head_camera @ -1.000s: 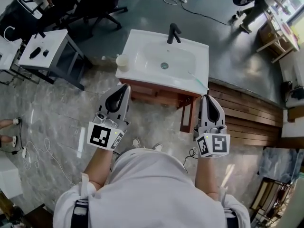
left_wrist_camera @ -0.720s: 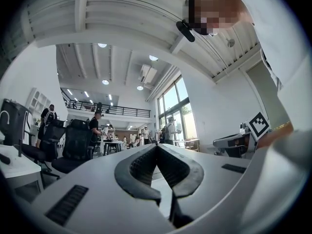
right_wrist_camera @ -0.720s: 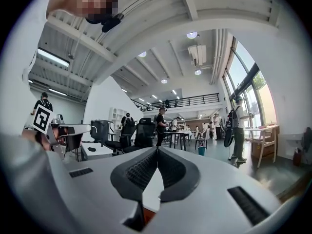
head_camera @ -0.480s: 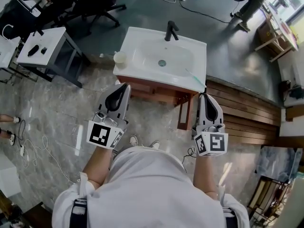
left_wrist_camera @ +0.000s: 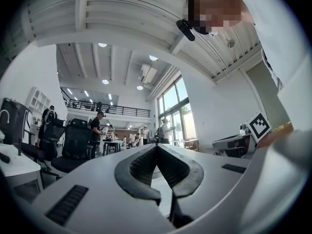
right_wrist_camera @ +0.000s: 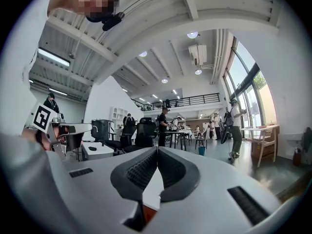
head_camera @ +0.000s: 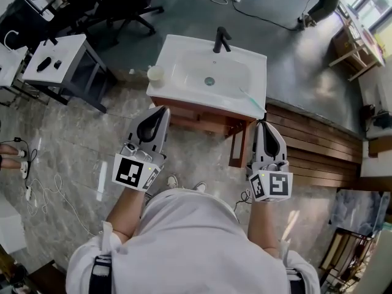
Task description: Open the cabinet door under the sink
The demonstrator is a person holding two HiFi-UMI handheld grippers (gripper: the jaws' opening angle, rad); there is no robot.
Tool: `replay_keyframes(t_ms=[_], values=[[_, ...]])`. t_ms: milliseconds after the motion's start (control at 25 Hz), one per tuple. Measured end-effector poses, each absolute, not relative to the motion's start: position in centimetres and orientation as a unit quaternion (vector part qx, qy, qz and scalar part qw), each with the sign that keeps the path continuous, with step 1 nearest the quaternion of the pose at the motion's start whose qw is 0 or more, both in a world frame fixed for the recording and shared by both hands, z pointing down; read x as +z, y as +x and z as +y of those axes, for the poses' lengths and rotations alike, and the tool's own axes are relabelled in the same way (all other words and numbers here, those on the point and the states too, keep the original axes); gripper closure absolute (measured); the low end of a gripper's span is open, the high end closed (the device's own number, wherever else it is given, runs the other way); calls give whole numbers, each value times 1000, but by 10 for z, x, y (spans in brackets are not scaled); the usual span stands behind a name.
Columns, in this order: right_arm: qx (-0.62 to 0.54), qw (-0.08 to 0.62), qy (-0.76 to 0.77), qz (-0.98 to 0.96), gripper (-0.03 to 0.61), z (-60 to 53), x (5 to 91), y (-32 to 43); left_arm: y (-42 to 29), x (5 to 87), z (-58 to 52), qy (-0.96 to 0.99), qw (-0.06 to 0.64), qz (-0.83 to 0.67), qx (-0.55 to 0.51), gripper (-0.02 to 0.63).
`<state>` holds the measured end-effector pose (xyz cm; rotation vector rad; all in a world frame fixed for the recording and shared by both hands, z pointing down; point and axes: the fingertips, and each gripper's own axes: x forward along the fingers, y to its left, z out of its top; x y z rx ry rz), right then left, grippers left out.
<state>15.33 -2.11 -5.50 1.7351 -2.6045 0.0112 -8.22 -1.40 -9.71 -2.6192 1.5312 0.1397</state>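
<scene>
At centre left, the left gripper (head_camera: 160,114) is held up before the person's chest, fingers pressed together on nothing. Its tip is just short of the near edge of the white sink (head_camera: 184,94), and it looks idle, kept clear of the work. Under the basin sits the brown cabinet (head_camera: 201,124). Right of centre, its door (head_camera: 238,147) appears already swung out toward the person, seen edge-on. Just beside it, to the right, the right gripper (head_camera: 264,127) hovers, fingers likewise closed and empty. It isn't touching the door, and is likely the working hand, being nearest.
</scene>
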Motion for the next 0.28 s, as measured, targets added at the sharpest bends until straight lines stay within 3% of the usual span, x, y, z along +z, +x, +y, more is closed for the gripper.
replay_keyframes(t_ms=[280], values=[[0,0,564,-826,546,-21,-57,158,-83,-100,-12,-865,53,497,52,607]])
